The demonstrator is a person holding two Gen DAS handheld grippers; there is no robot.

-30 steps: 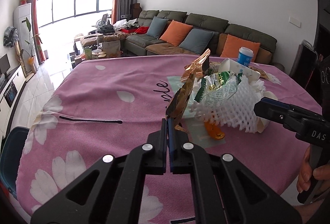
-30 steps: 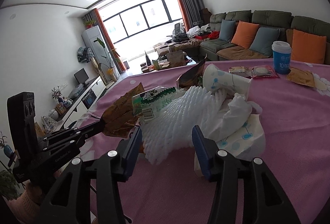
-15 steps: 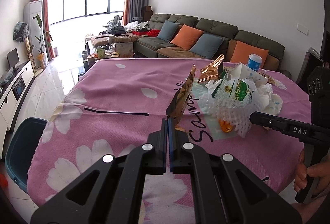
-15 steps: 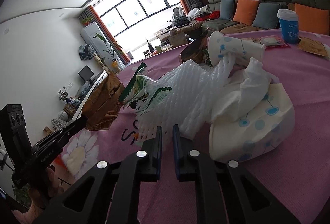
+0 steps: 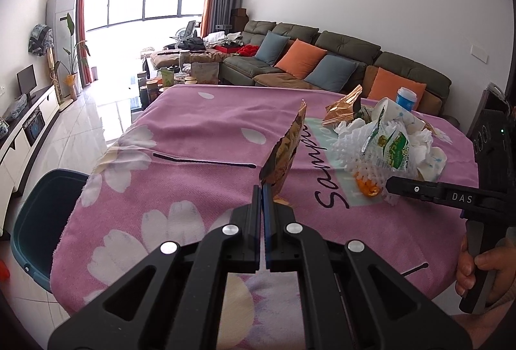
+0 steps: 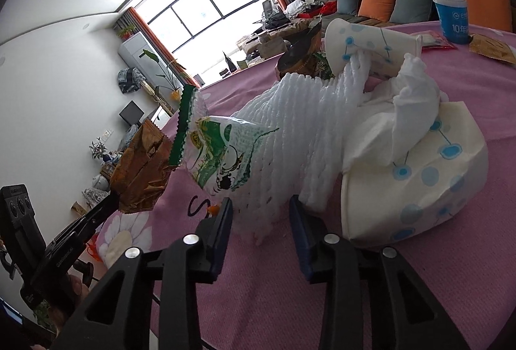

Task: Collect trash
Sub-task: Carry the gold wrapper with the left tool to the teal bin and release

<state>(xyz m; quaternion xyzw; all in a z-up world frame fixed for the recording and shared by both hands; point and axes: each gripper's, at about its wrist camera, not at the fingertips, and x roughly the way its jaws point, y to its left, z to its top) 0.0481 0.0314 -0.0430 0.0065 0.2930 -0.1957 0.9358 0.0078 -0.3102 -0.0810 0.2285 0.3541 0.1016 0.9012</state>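
Note:
My left gripper (image 5: 262,188) is shut on the bottom edge of a brown crinkled snack wrapper (image 5: 285,150), held upright above the pink tablecloth (image 5: 193,130); the right wrist view shows that wrapper (image 6: 142,172) at the left. The trash pile holds a white foam fruit net (image 6: 300,130), a green-and-white packet (image 6: 219,156) and crumpled spotted paper cups (image 6: 419,182). My right gripper (image 6: 259,211) is at the pile's near edge. Its jaws are opening, with the net's lower end between them and gaps beside the pads.
A blue cup (image 6: 451,14), flat wrappers (image 6: 490,48) and a gold wrapper (image 5: 343,111) lie behind the pile. An orange scrap (image 5: 366,187) sits under the net. A dark blue bin (image 5: 42,214) stands on the floor left of the table. A sofa (image 5: 322,59) lines the far wall.
The left gripper has drawn the brown wrapper back, away from the pile. The right jaws went from wide to nearly shut on the net's end, then parted again, and the gripper sank lower.

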